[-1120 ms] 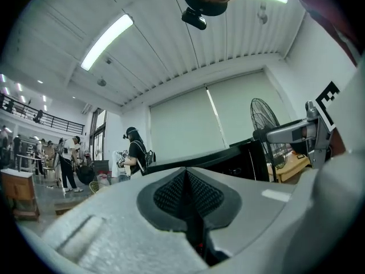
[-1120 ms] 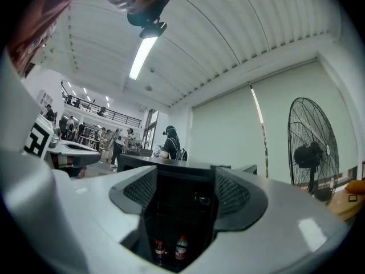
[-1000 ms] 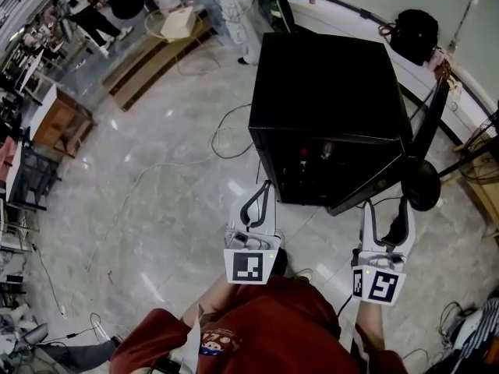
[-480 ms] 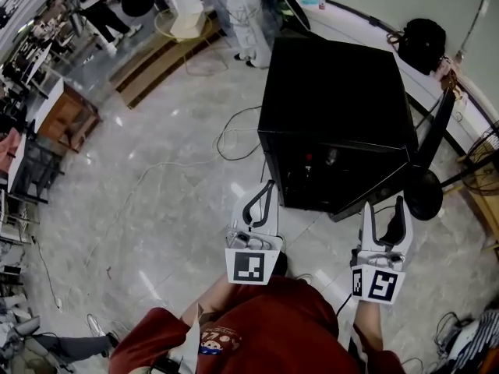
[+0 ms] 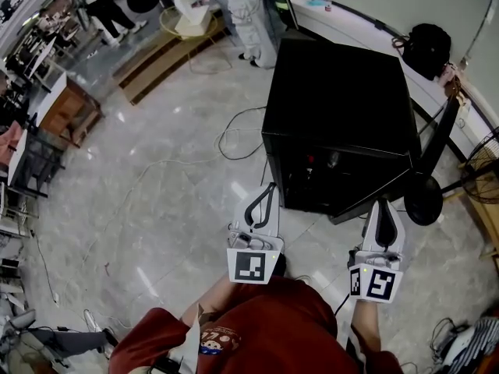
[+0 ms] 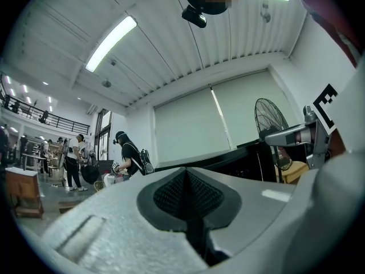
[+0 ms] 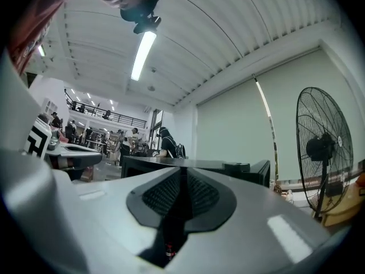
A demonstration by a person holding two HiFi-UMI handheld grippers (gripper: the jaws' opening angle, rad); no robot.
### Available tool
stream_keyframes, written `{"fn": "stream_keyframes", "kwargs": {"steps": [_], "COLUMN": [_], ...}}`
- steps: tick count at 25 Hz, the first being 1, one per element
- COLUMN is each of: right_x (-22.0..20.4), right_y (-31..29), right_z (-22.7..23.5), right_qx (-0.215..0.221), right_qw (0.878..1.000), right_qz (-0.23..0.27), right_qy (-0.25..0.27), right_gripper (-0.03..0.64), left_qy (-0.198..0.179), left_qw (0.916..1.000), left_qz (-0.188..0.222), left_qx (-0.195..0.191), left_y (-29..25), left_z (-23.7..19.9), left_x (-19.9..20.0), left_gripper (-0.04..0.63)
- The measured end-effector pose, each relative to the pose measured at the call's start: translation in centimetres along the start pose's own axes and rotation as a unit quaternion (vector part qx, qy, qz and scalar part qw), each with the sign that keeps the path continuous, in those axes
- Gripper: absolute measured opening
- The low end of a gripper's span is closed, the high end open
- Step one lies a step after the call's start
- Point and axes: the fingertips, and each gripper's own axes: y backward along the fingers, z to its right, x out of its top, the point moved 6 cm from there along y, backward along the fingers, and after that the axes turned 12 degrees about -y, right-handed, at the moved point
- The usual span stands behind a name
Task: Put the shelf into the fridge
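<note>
the right gripper (image 7: 182, 176) was closing, its jaws all but together with nothing between them. the left gripper (image 6: 185, 176) had its jaws pressed together, also empty. both pointed forward at the fridge (image 5: 335, 100), which stood on the floor (image 5: 156, 185) just ahead. its door (image 5: 373, 192) was swung open on the right gripper's side. the inside was too dark to read. the shelf showed in no view, neither in a gripper nor on the floor nearby, so i could not tell where it lay.

judged from this, the task proper had not got going. the step in hand looked like a working of the jaws before any reach. the next move would call for finding the shelf and opening the jaws enough to take its edge, likely one gripper to each side. it would then need to be kept level while it slid in through the open door.

a second ago the right jaws stood spread wide; now they had come nearly shut. the left ones looked the same, and the fridge sat a touch further right in the head view.
</note>
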Motion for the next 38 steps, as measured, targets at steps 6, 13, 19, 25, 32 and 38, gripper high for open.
{"fn": "stream_keyframes", "kwargs": {"steps": [6,13,19,25,32,38], "right_x": [-0.1,-0.5,-0.8,-0.9,-1.1,-1.0], "right_y": [-0.7,-0.8,-0.7,-0.6,-0.3,-0.7], "right_z": [0.2,0.3,0.7,1.1,1.5,1.9], "right_qx": [-0.001,0.001,-0.010,-0.015,-0.019,-0.023], "right_qw": [1.000,1.000,1.000,0.999,0.999,0.999], "right_qz": [-0.004,-0.020,-0.027,-0.028,-0.030,-0.032], "right_qy": [-0.007,0.000,-0.004,-0.011,-0.009,-0.012], "right_gripper": [0.000,0.000,0.000,0.000,0.000,0.000], "left_qy": [-0.016,0.008,0.004,-0.003,0.011,-0.001], "left_qw": [0.9999,1.0000,1.0000,0.9999,0.9998,0.9998], "left_qz": [0.004,-0.001,-0.005,-0.001,-0.005,-0.003], "left_qx": [-0.003,0.002,-0.005,-0.011,-0.015,-0.022], "left_y": [-0.5,-0.5,-0.7,-1.0,-1.3,-1.9], "left_z": [-0.1,0.0,0.4,0.6,1.4,1.5], "left_x": [0.1,0.1,-0.1,0.0,-0.2,-0.2], "left_gripper": [0.006,0.006,0.006,0.006,0.006,0.006]}}
